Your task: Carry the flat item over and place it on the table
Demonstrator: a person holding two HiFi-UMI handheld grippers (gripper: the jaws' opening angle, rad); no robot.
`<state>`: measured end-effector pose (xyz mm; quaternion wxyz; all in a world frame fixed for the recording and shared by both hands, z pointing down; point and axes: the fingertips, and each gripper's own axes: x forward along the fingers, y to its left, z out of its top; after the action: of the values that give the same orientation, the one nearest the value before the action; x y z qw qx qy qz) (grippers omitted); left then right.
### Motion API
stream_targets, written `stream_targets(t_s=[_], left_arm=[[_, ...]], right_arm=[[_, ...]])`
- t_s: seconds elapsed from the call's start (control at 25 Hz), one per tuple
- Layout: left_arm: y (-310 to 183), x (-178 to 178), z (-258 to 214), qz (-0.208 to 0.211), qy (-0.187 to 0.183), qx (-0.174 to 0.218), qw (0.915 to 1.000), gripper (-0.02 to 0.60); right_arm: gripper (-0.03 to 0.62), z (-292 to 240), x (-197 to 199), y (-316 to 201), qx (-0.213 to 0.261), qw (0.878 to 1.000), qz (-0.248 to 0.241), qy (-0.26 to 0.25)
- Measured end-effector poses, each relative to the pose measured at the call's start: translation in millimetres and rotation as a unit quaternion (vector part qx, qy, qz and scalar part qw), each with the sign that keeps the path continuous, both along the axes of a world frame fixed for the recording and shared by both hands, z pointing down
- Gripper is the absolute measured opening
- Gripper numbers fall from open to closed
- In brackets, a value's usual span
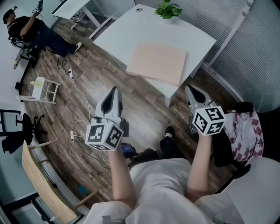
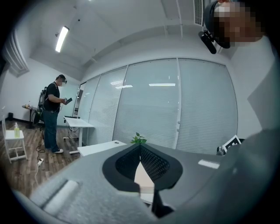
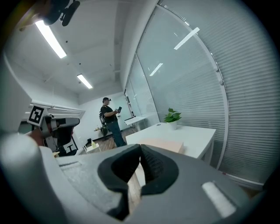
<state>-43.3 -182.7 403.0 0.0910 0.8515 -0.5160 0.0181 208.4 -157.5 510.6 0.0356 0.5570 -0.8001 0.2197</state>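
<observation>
Left gripper (image 1: pixel 114 90): jaws together, empty | right gripper (image 1: pixel 189 89): jaws together, empty | board (image 1: pixel 157 62): flat on table (image 1: pixel 122 27)

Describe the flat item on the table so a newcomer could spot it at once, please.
Find the white table beside the glass wall. On its near end lies the flat board, pale peach, unlike the green potted plant at the far end.

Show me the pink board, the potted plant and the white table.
pink board (image 1: pixel 157 62), head view, middle of its top face.
potted plant (image 1: pixel 168 9), head view, its leaves.
white table (image 1: pixel 131 26), head view, bare top.
</observation>
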Motion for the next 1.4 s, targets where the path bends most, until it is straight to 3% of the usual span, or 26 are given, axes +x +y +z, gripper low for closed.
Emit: stream_targets(t_s=[0.44, 0.6, 0.84, 1.0, 1.2, 1.4], left_arm=[[-51, 1, 16, -0.006, -0.006, -0.018, 0.9998, 0.008], [-93, 5, 7, 0.008, 0.009, -0.004, 0.9999, 0.008], [-165, -1, 6, 0.036, -0.027, 0.003, 0.999, 0.008], [-212, -19, 9, 0.046, -0.035, 0.006, 0.9983, 0.008], [-251, -37, 54, 0.051, -0.03, -0.032, 0.9977, 0.008], [-265, -21, 109, 0.079, -0.045, -0.084, 0.9924, 0.009]], right_arm=[[0.002, 11, 13, -42, -0.012, 1.0, 0.027, 0.01], [0.002, 10, 17, -74, -0.012, 0.999, 0.046, 0.024], [0.002, 0, 20, -131, -0.008, 0.997, 0.065, 0.033], [0.002, 1, 35, -160, -0.008, 0.993, 0.116, 0.006], [0.002, 24, 40, -173, -0.031, 0.985, 0.167, 0.001], [0.002, 62, 40, -176, -0.077, 0.978, 0.194, 0.015]])
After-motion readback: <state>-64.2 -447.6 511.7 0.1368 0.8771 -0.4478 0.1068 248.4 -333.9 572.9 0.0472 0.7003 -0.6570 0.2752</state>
